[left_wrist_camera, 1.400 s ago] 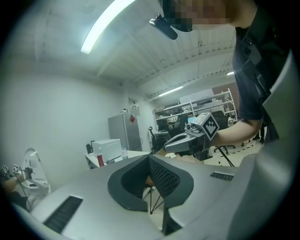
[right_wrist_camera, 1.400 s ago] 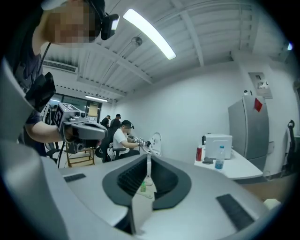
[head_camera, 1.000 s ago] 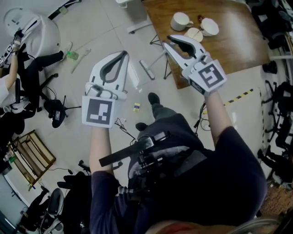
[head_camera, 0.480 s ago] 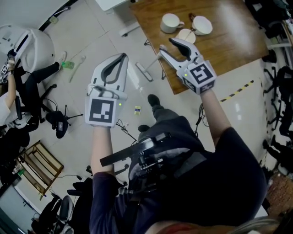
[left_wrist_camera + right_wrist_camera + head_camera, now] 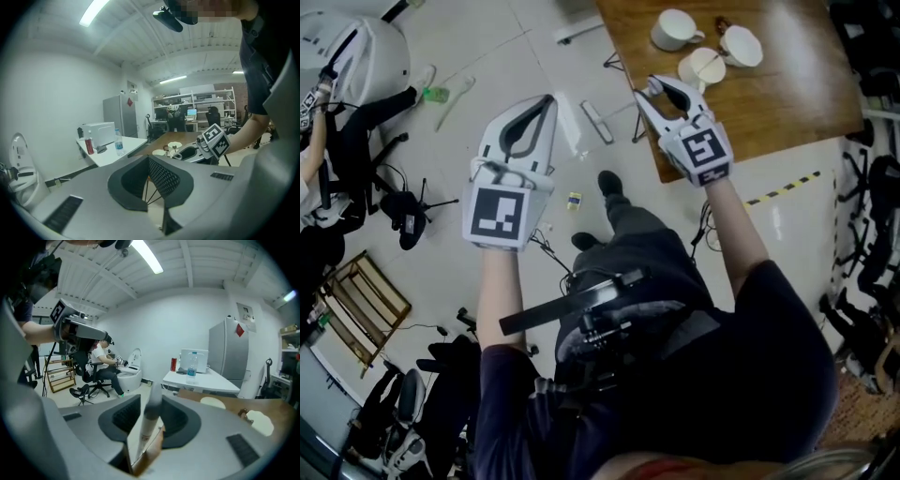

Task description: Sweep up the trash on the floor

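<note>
trash (image 5: 574, 200), a small yellow scrap, is lying on the pale floor (image 5: 487, 75), showing between the person's two arms in the head view. it is sitting just ahead of a black shoe (image 5: 612, 181) and well apart from both claws.

the left gripper (image 5: 546, 101) is hanging over the floor with its claw pressed together and pinching nothing; only a thin slit is showing between the dark pads in the left gripper view.

the right gripper (image 5: 651, 87) is reaching to the near corner of the wooden table (image 5: 787, 94), where white cups (image 5: 673, 28) are standing. its claw is standing spread, having just been closing. a pale handle (image 5: 151, 416) is rising upright in the gap between its jaws, with the brown table edge showing beside it, so the pads are not yet pressing on it.

a grey bar (image 5: 598, 122) is lying on the floor near the table corner.
</note>
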